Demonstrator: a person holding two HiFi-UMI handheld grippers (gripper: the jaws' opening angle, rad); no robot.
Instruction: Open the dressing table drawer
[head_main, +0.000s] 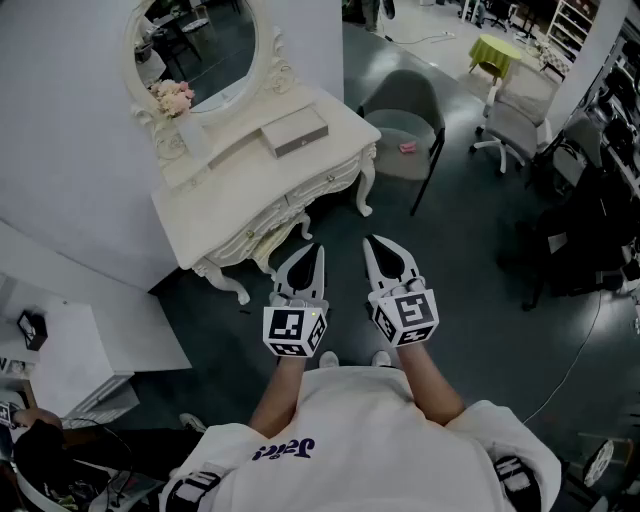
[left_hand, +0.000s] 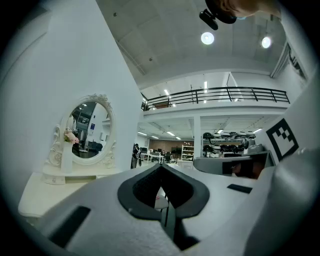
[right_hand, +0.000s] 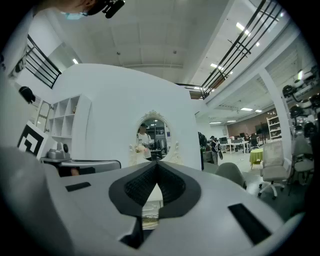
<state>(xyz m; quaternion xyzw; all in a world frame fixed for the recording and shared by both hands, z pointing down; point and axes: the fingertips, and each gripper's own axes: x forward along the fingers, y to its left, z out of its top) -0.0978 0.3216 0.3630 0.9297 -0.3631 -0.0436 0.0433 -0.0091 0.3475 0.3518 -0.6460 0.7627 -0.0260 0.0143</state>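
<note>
The cream dressing table (head_main: 220, 195) stands against the white wall at upper left, its carved drawer fronts (head_main: 262, 226) closed and facing me. An oval mirror (head_main: 200, 50) rises behind it. My left gripper (head_main: 312, 247) and right gripper (head_main: 372, 240) hover side by side over the dark floor, just short of the table's front edge, both shut and empty. In the left gripper view the left gripper (left_hand: 161, 166) has the table top (left_hand: 45, 192) and mirror (left_hand: 89, 132) off to its left. In the right gripper view the right gripper (right_hand: 156, 163) points at the mirror (right_hand: 154, 134).
A flat box (head_main: 295, 132) and a vase of pink flowers (head_main: 172, 97) sit on the table top. A grey chair (head_main: 405, 125) stands right of the table, an office chair (head_main: 512, 125) farther right. A white desk (head_main: 75, 355) is at lower left.
</note>
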